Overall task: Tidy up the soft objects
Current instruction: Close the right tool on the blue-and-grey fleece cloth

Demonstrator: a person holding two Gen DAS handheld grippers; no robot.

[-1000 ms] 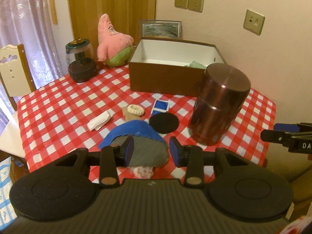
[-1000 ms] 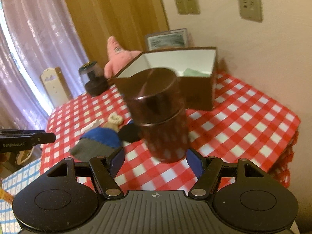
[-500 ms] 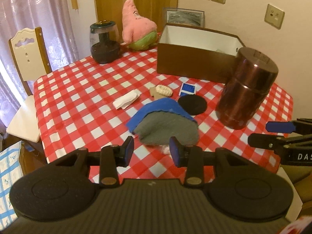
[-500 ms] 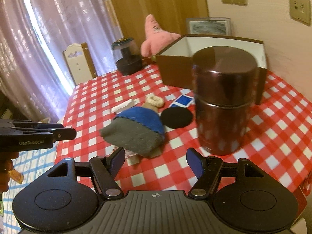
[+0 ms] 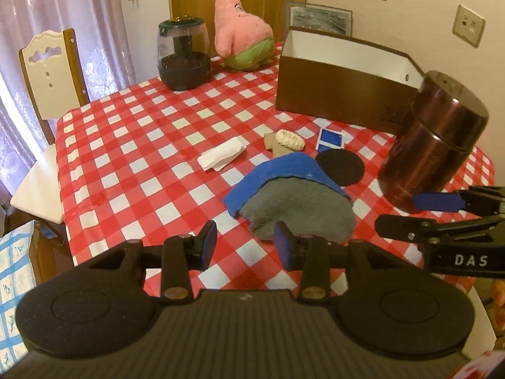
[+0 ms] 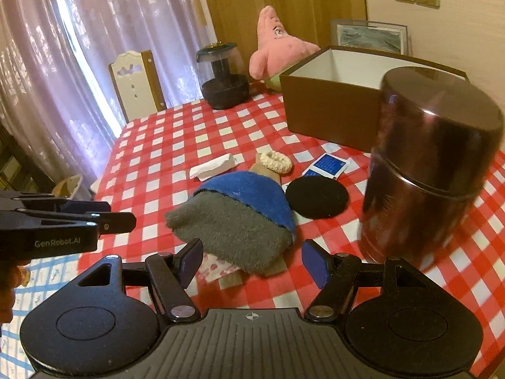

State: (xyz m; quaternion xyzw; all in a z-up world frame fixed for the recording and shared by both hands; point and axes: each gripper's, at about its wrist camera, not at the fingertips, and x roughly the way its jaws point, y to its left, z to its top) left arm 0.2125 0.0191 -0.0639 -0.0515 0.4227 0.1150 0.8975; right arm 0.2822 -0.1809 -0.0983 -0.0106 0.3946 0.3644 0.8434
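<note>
A blue and grey knitted hat (image 5: 293,195) (image 6: 240,218) lies near the front of the red checked table (image 5: 132,145), on top of a pink-patterned scrap (image 6: 217,267). Just short of the hat, my left gripper (image 5: 245,246) stands open with nothing between its fingers. My right gripper (image 6: 252,262) is open too, its jaws wide, with the hat's grey brim just beyond them. Behind the hat lie a cream scrunchie (image 5: 288,139) (image 6: 277,161), a folded white cloth (image 5: 222,157) (image 6: 213,166) and a black round pad (image 5: 340,168) (image 6: 317,196). A pink star plush (image 5: 240,28) (image 6: 277,47) stands at the back.
An open brown box (image 5: 341,88) (image 6: 328,107) stands at the back right. A tall brown canister (image 5: 432,145) (image 6: 429,170) is close on the right. A dark glass jar (image 5: 183,53) (image 6: 222,77) and a blue packet (image 5: 328,140) are also on the table; a chair (image 5: 53,66) stands at the left edge.
Both grippers have come down and closer to the table's front edge. The hat now lies straight ahead of the right gripper, with the canister off to its right. Neither gripper's jaws have changed.
</note>
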